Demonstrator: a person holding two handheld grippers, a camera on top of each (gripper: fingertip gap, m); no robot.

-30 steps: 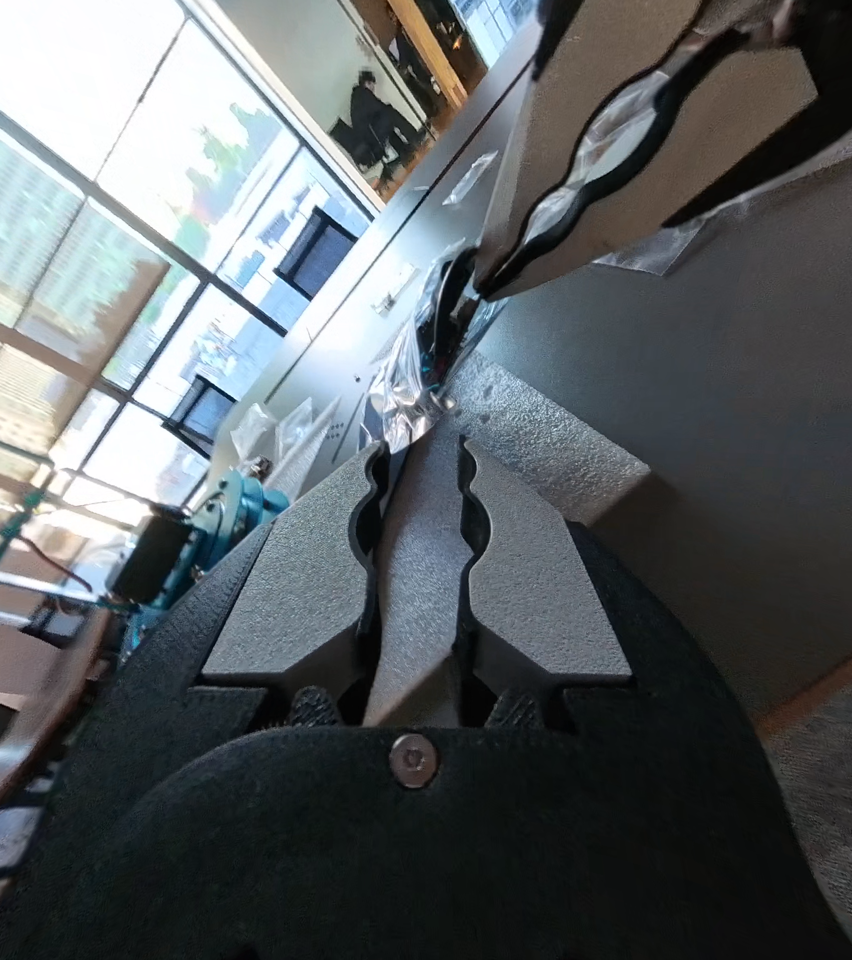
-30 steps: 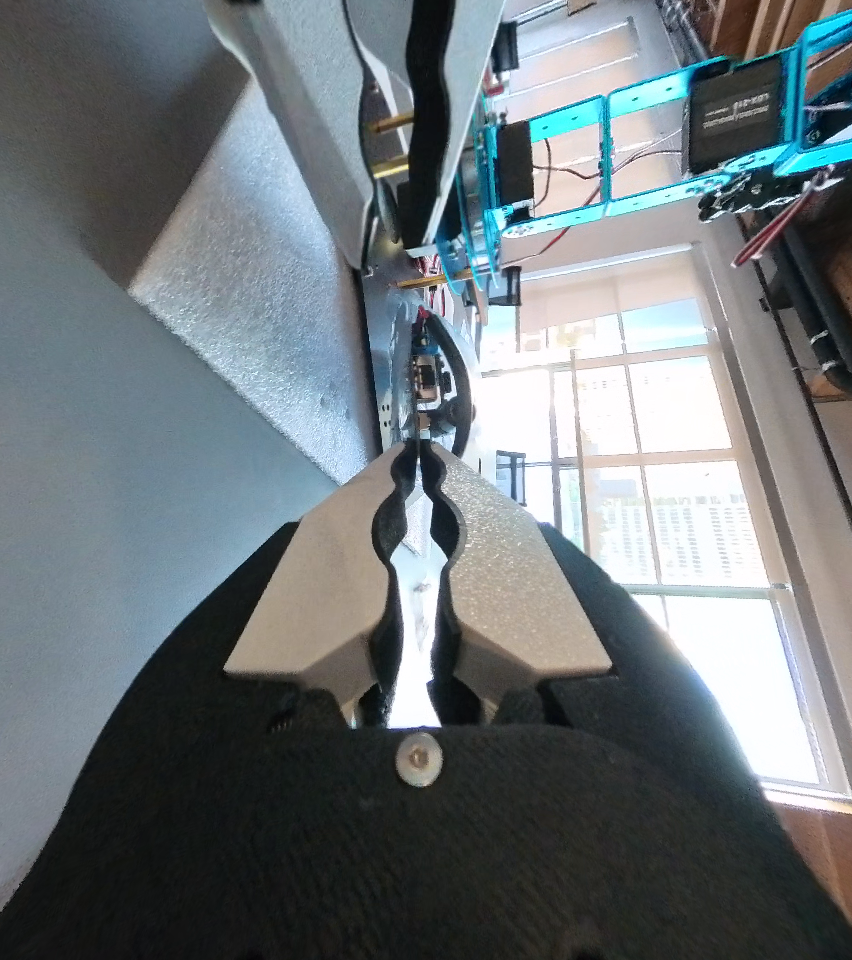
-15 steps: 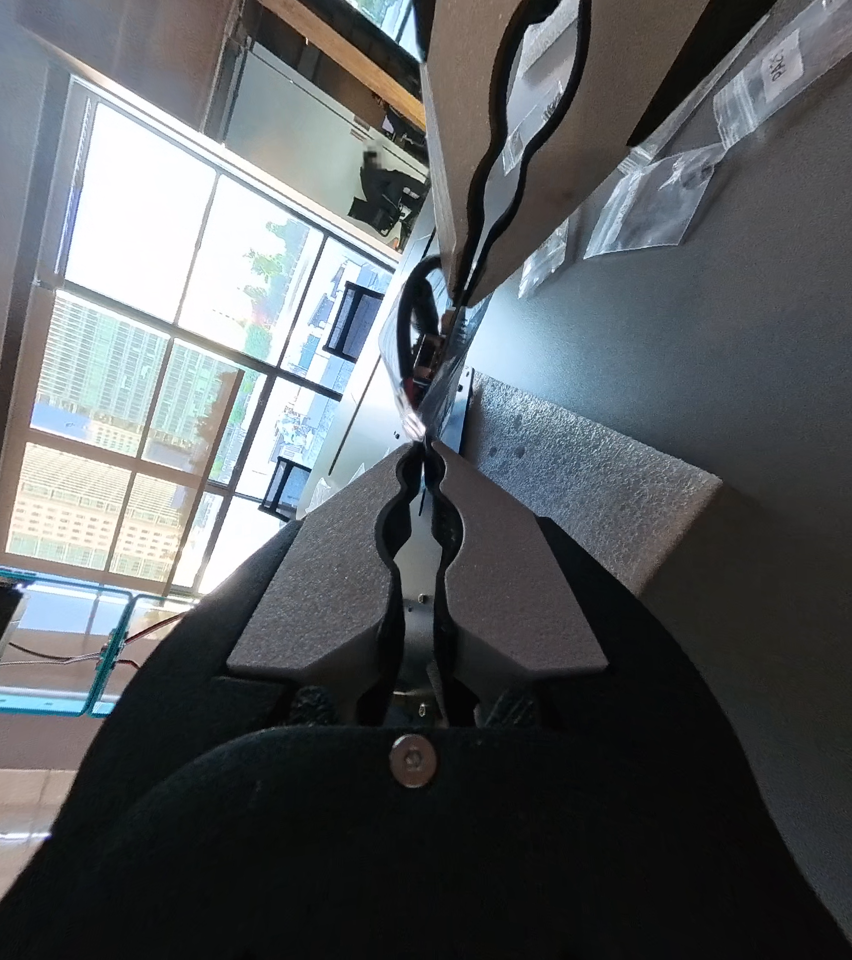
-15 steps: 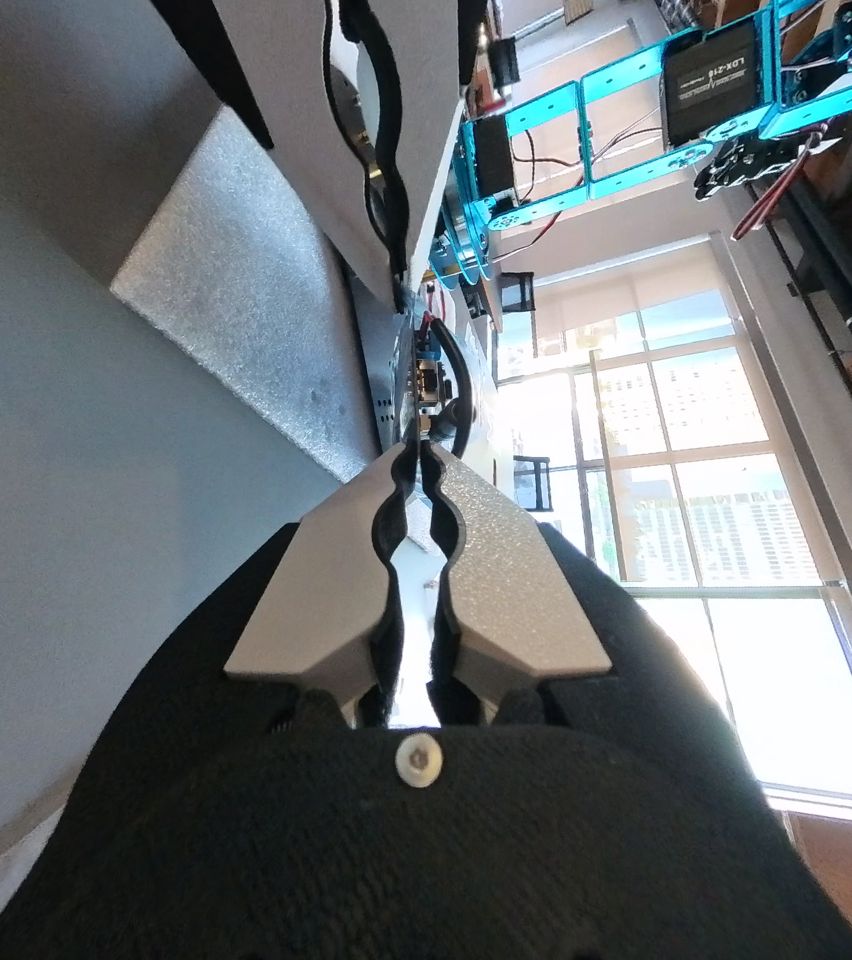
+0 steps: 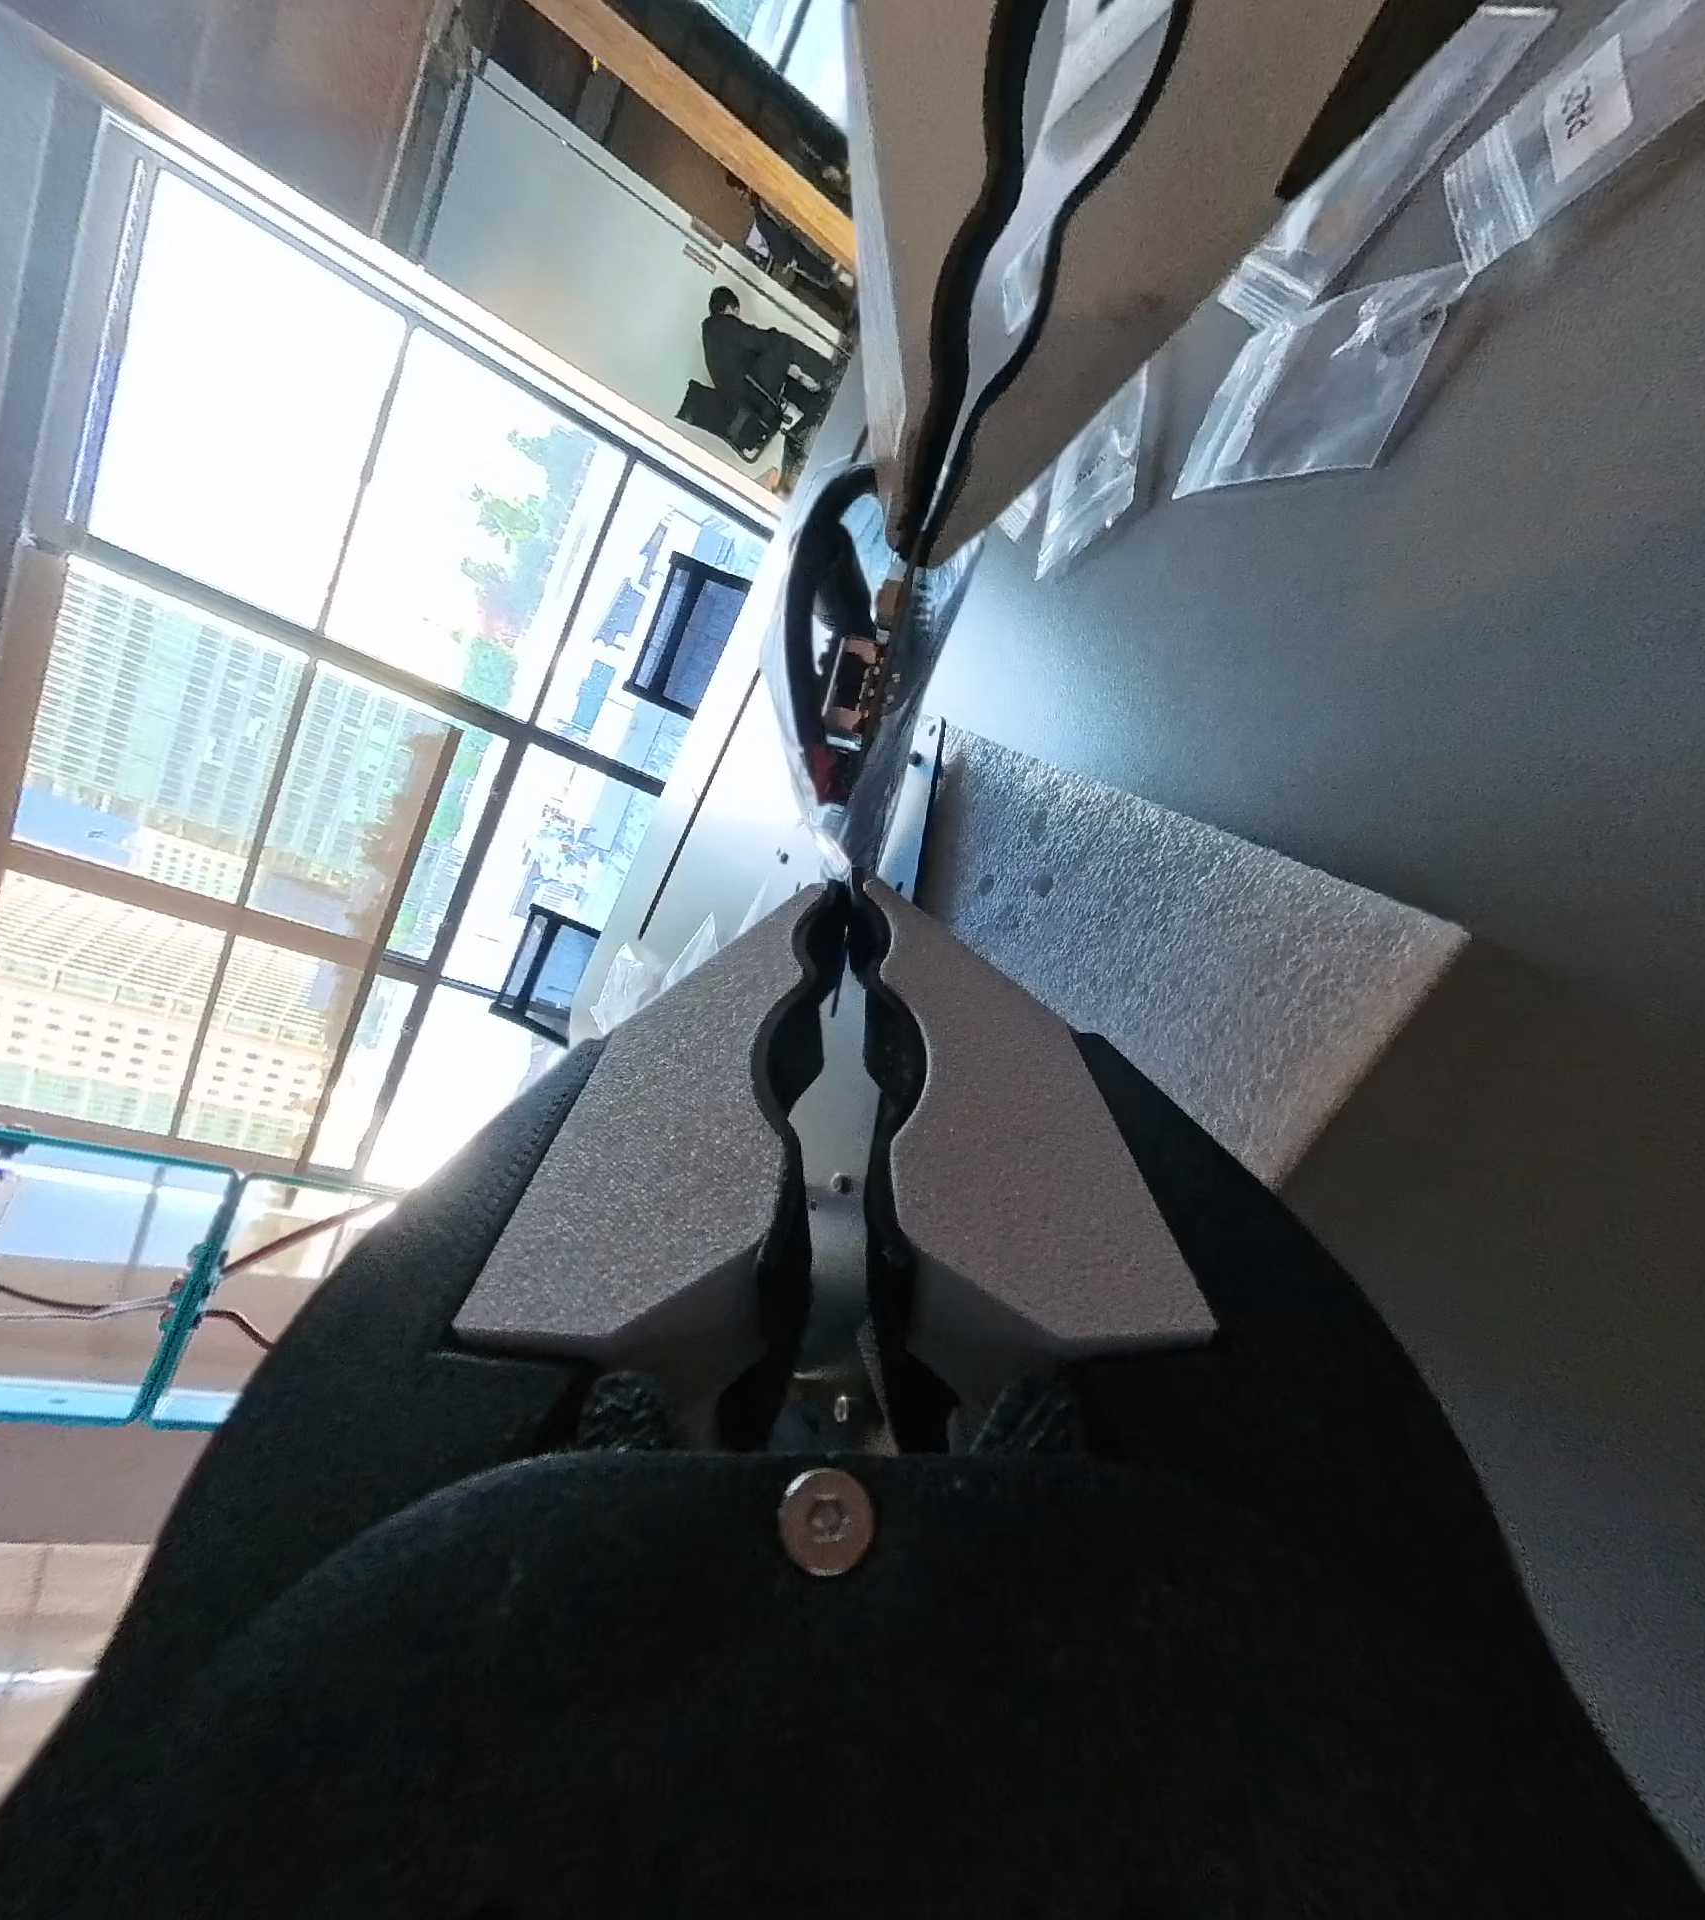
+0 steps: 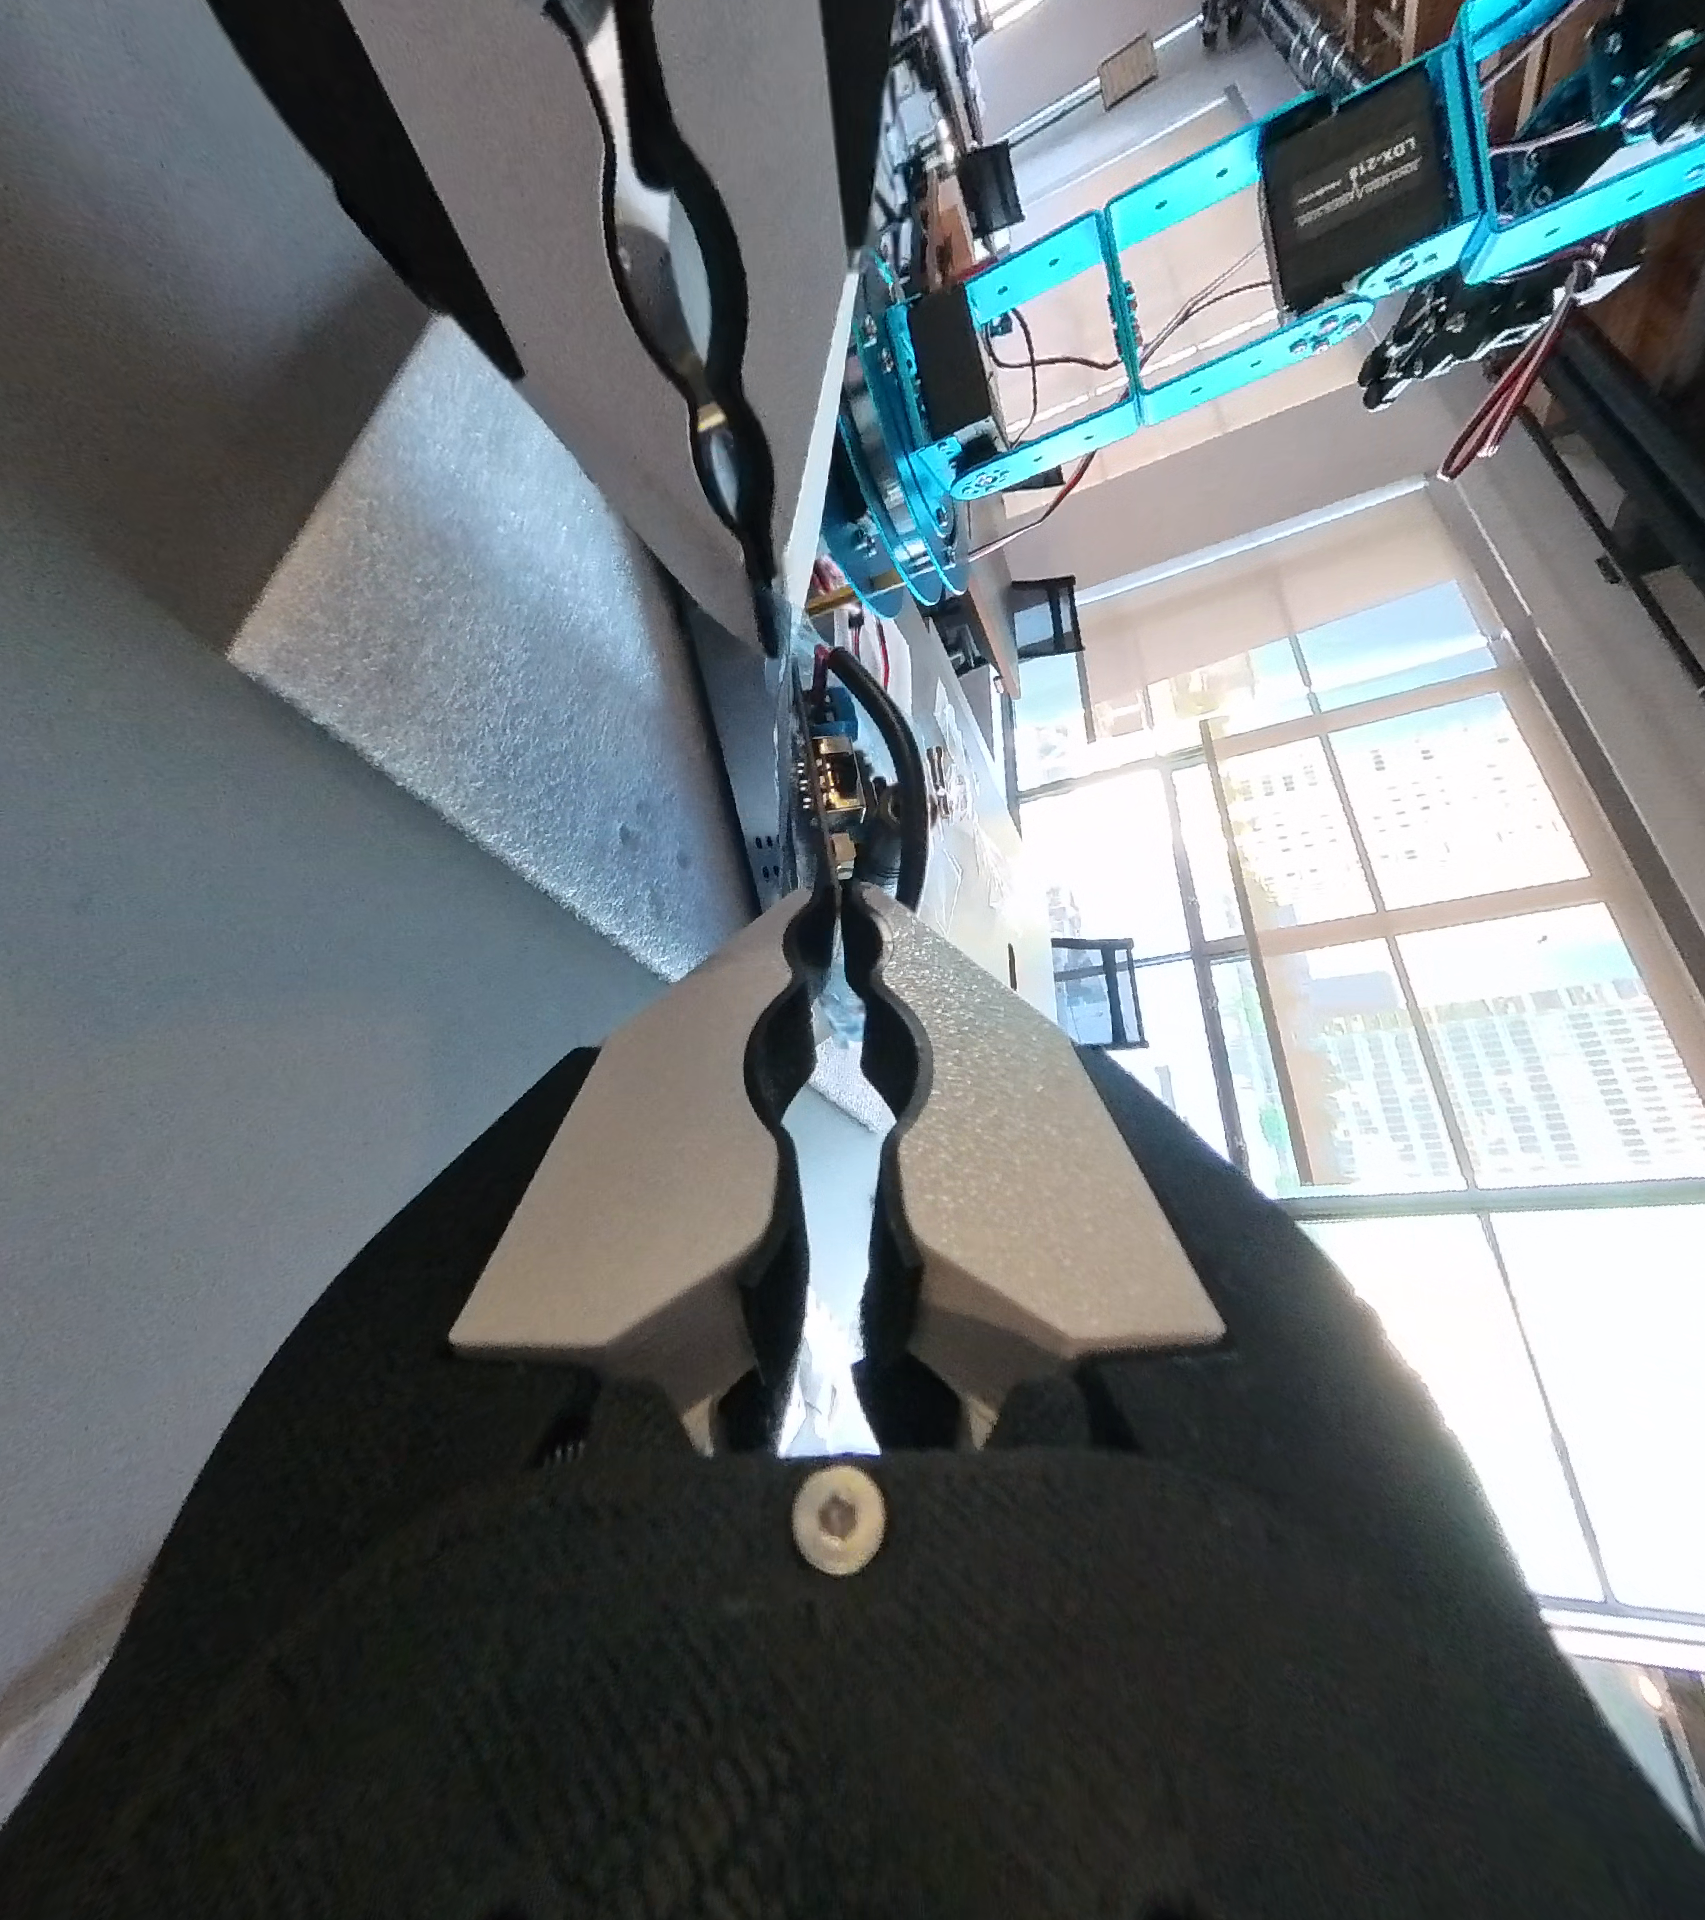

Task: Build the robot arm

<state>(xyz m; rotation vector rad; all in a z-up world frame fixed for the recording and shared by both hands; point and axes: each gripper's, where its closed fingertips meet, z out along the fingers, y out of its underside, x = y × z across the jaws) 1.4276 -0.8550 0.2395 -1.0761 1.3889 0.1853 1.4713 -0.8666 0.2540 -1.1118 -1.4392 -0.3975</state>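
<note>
Sunlit windows behind, both grippers, left (image 5: pixel 848 891) and right (image 6: pixel 840 894), pinch a crinkly clear bag (image 5: pixel 806 665) holding a light, fragile circuit board (image 6: pixel 832 800); edges seem safest.

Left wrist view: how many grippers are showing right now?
2. The left gripper fills the bottom, shut on the bagged circuit board; the right gripper enters from the top, pinching its far end.
</note>
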